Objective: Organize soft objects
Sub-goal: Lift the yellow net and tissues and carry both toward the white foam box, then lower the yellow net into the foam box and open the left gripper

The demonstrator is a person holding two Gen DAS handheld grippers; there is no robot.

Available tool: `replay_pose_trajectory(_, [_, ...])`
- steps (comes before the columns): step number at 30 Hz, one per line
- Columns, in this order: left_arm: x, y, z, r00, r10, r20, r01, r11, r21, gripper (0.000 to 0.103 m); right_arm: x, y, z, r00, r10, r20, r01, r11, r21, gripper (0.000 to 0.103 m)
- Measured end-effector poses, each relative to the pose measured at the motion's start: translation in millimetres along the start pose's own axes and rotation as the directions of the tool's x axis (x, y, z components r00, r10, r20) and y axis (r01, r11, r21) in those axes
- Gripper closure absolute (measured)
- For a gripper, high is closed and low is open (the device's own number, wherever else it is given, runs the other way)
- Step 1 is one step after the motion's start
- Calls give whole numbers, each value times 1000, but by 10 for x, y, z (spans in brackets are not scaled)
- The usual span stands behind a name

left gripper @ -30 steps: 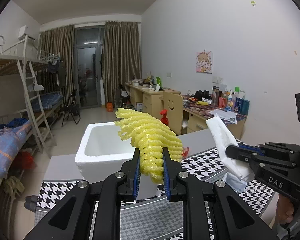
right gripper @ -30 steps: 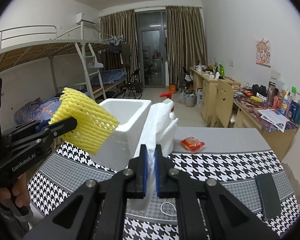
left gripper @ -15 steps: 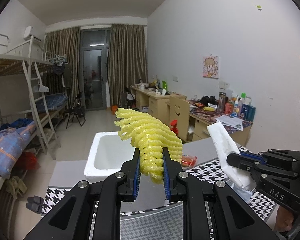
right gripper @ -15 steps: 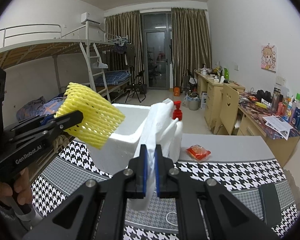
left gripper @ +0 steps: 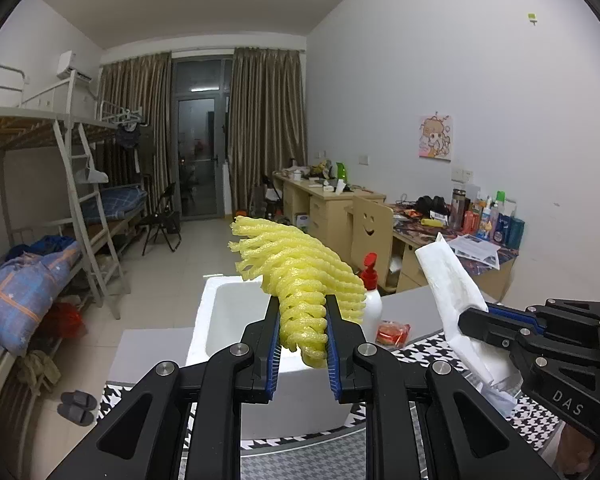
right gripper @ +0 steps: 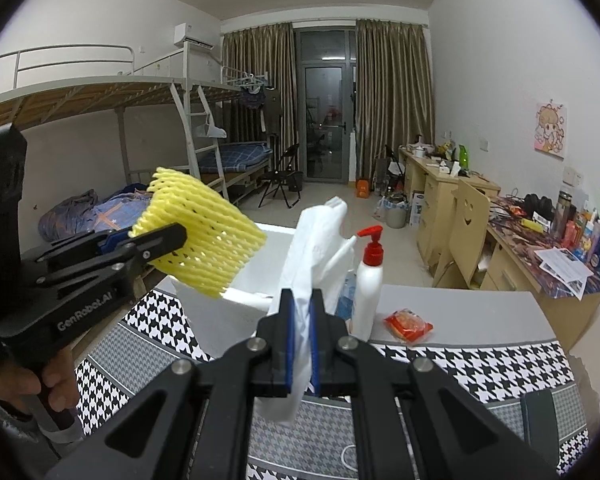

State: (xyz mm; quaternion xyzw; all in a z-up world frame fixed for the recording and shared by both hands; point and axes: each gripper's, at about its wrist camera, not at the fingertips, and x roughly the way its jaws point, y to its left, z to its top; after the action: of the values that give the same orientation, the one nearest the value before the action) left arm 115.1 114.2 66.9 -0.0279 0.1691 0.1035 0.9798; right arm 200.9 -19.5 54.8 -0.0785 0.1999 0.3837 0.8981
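Two hand-held grippers in carry step: left grasping net, right grasping tissue, both near box; next, release above box.

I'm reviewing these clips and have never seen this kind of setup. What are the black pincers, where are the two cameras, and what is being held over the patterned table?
There is no robot here: a person holds a black two-finger gripper in each hand, and a fisheye camera on each one looks forward along its fingers. One picture is from the left gripper, the other from the right gripper; each also shows the other from the side. The left is shut on a yellow foam mesh sleeve, the right on a crumpled white plastic bag. Both are held in the air near a white foam box on the black-and-white houndstooth table cover. Also on the table: a white pump bottle with a red top, a small red packet and a dark flat object, perhaps a phone.
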Motion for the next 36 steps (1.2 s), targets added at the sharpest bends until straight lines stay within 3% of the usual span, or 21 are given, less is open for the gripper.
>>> replay_pose_trajectory(12, [157, 61, 52, 999, 43, -10, -43, 999, -1, 82, 137, 15, 117, 1000, 8, -7, -8, 1000, -22, 94])
replay_pose_trajectory(25, [460, 191, 117, 997, 44, -64, -45, 999, -16, 82, 308, 39, 206, 999, 22, -34, -23, 1000, -21, 94])
replay_pose_trajectory(36, [782, 294, 101, 989, 93, -116, -96, 995, -25, 82, 464, 50, 259, 998, 20, -64, -21, 1000, -16, 94])
